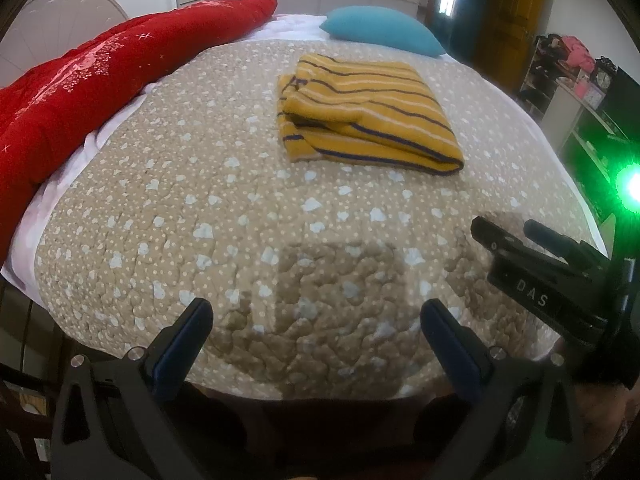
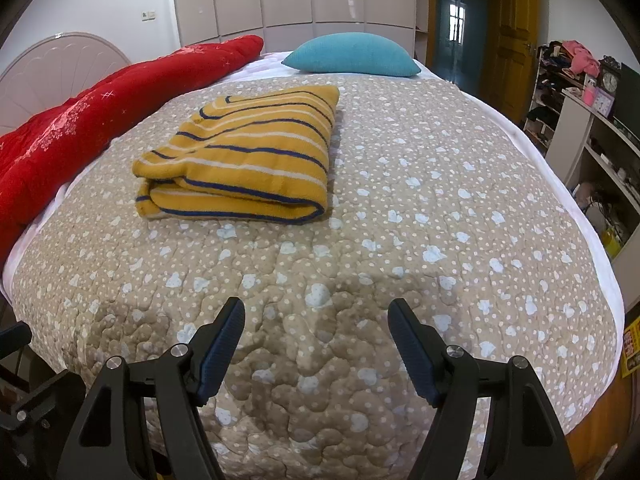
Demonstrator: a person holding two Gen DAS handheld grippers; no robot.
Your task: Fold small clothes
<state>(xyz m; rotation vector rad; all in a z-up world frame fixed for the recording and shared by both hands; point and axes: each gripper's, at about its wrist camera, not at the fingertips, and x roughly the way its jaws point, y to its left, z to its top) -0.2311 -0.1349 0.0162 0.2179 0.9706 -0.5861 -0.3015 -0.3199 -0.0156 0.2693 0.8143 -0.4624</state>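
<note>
A yellow knit garment with dark blue and white stripes (image 1: 364,112) lies folded into a flat rectangle on the beige dotted quilt (image 1: 180,208); it also shows in the right wrist view (image 2: 244,156). My left gripper (image 1: 316,312) is open and empty, held above the quilt's near edge, well short of the garment. My right gripper (image 2: 316,312) is open and empty, also over the near part of the quilt (image 2: 440,220). The right gripper shows in the left wrist view (image 1: 520,236) at the right edge.
A red blanket (image 1: 100,80) runs along the bed's left side. A teal pillow (image 2: 352,54) lies at the far end. Shelves with clutter and a clock (image 2: 580,100) stand right of the bed. White wardrobes and a yellow door (image 2: 512,40) lie beyond.
</note>
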